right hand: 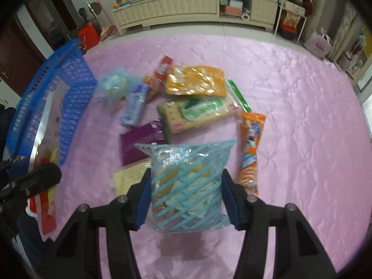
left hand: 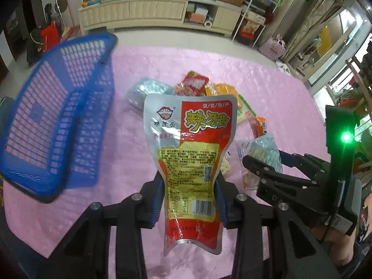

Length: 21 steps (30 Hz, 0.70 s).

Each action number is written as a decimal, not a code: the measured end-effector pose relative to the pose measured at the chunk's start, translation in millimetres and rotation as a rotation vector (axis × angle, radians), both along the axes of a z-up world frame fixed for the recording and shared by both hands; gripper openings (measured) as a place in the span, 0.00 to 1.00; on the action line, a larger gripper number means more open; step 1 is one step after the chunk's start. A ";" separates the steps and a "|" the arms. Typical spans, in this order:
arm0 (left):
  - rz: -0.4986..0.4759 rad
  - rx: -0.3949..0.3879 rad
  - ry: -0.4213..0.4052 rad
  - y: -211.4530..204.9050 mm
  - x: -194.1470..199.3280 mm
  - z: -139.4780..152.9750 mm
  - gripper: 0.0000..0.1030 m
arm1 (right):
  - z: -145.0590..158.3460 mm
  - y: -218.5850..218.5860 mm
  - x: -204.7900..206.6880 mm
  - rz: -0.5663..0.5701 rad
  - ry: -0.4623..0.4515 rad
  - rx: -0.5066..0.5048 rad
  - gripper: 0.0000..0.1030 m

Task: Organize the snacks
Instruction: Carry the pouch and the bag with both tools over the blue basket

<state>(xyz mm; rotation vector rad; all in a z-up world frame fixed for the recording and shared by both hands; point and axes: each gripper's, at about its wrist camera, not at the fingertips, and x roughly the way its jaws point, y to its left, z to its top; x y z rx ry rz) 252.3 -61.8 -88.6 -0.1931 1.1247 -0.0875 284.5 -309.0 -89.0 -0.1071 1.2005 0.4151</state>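
Your left gripper is clamped on the red and silver pouch, so carry it over the blue basket at your left before you let go. Your right gripper pinches the blue-striped clear bag; lift it gently. The other snacks lie on the pink quilted cloth, with a cream cabinet behind.

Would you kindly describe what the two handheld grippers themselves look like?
Both the left gripper and right gripper have black angular frames with silver bolts and blue pads on their fingers. The right gripper's body carries a glowing green light and a thin black cable.
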 end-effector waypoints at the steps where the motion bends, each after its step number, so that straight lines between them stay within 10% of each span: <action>1: -0.008 0.002 -0.010 4.6 -3.5 6.8 0.35 | 9.2 4.5 -4.8 0.005 -0.006 0.006 0.58; 21: -0.004 0.061 -0.166 156.8 -40.1 98.4 0.35 | 138.0 126.5 -45.8 0.146 -0.159 0.090 0.58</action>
